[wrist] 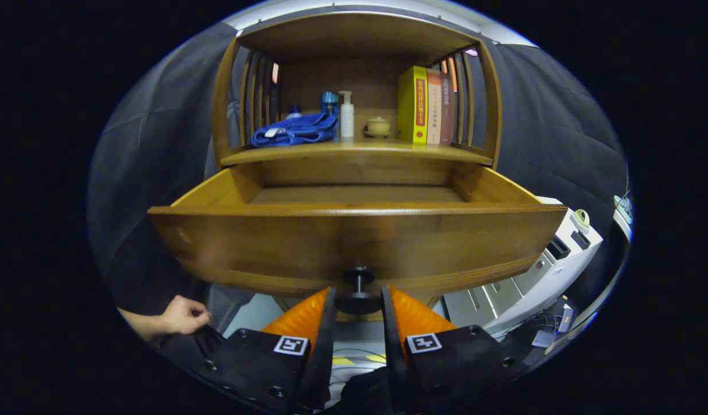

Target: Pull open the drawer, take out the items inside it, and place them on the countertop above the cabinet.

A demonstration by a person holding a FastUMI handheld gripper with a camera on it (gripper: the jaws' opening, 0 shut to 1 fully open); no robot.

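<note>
The gripper [358,300] pinches the dark round knob [358,288] on the front of the brown wooden drawer [354,239], which stands pulled well out; best to let go squarely, then lift above the drawer to reach in. From here its visible floor looks bare. Above the drawer, the countertop [354,151] holds a folded blue cloth [294,130], a white pump bottle [347,115] and upright books [426,105]

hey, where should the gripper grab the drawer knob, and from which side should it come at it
Grip the drawer knob by its thin stem behind the round cap, coming straight from the front of the drawer. The cap is wider than the stem, so it should catch the gripper when pulling. Its jaws already sit on either side of the knob.
</note>
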